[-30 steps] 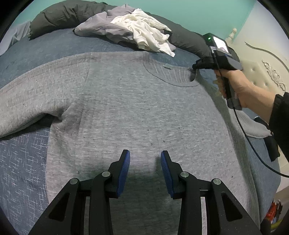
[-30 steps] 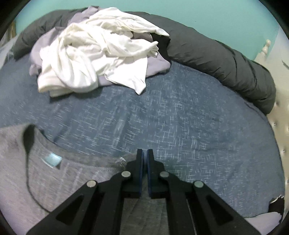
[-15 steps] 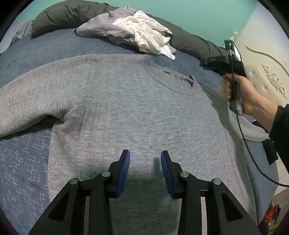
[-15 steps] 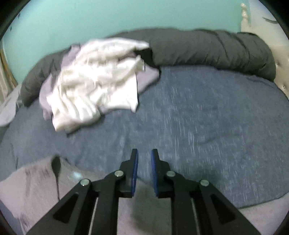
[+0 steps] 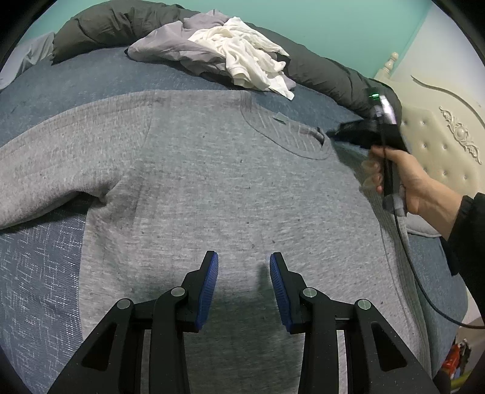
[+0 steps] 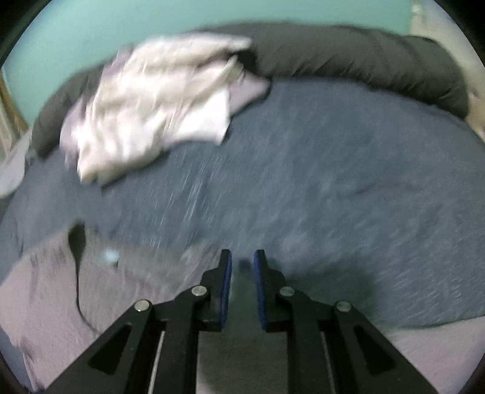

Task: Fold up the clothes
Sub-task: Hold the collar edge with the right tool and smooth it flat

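The right gripper (image 6: 242, 266), clamped on the shoulder edge a second ago, now has its jaws parted and grasps nothing, hovering just beside the collar (image 5: 285, 133) of the grey sweatshirt (image 5: 212, 188). That suggests the spreading is done and folding can begin. The left gripper (image 5: 244, 272) hangs released over the body below the collar. The sweatshirt lies flat on a blue bedspread (image 5: 36, 266); beyond the collar sit white and lilac clothes (image 5: 242, 57), a dark duvet (image 6: 363, 51) and a teal wall (image 6: 121, 24).
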The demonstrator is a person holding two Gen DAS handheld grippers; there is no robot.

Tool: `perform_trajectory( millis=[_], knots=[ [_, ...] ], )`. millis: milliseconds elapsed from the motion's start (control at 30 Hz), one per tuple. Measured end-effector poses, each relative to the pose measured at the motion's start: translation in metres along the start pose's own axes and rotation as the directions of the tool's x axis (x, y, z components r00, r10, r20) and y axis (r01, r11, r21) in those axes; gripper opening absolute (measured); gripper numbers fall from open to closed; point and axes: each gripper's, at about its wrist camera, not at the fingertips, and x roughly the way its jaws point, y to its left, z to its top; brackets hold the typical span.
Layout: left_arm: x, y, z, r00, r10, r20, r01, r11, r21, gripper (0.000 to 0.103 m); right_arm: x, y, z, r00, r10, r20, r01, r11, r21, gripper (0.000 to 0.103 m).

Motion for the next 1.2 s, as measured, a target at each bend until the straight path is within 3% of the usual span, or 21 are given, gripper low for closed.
perform_trajectory(
  millis=[67,167,300,333,467,600,700,800,967,1200],
  knots=[
    [-0.001,0.0,0.001,1.0,0.0,0.005,0.0,1.0,-0.001,0.039,-0.005,-0.008,0.004,1.0,0.006,0.014,-0.006,1.0,0.002,0.047],
    [-0.002,0.0,0.001,1.0,0.0,0.006,0.0,1.0,-0.001,0.039,-0.011,-0.02,0.008,0.999,0.014,0.03,-0.014,1.0,0.002,0.047],
    [0.0,0.0,0.001,1.0,-0.001,0.0,0.001,1.0,-0.001,0.039,0.0,-0.022,-0.008,0.998,0.018,-0.059,-0.023,0.996,-0.084,0.047],
    [0.0,-0.001,0.0,1.0,0.0,0.0,0.0,1.0,0.002,0.039,-0.002,-0.023,-0.013,0.998,0.02,-0.062,-0.026,0.995,-0.098,0.044],
    [0.001,-0.001,0.0,1.0,0.001,-0.002,-0.001,1.0,0.002,0.039,-0.004,-0.016,-0.023,0.999,0.014,-0.046,-0.021,0.989,-0.149,0.006],
    [0.002,-0.001,0.0,1.0,0.002,-0.005,-0.002,1.0,0.003,0.039,-0.024,-0.012,-0.023,0.998,-0.004,0.066,0.015,0.984,-0.176,0.004],
    [0.002,-0.001,-0.001,1.0,0.003,-0.003,-0.003,1.0,0.003,0.039,-0.047,-0.015,-0.019,0.979,-0.04,0.202,0.072,0.986,-0.15,0.003],
    [0.002,-0.001,-0.001,1.0,0.004,-0.002,-0.004,1.0,0.002,0.039,-0.051,-0.006,-0.017,0.957,-0.114,0.265,0.167,0.969,-0.184,0.003],
    [0.004,0.001,-0.002,1.0,0.005,-0.003,-0.005,1.0,-0.002,0.039,-0.014,0.0,-0.016,0.957,-0.216,0.195,0.26,0.936,-0.236,0.003],
    [0.004,0.003,-0.002,1.0,0.006,-0.002,-0.006,1.0,-0.005,0.039,0.018,-0.003,-0.017,0.953,-0.278,0.124,0.301,0.924,-0.237,0.003]
  ],
)
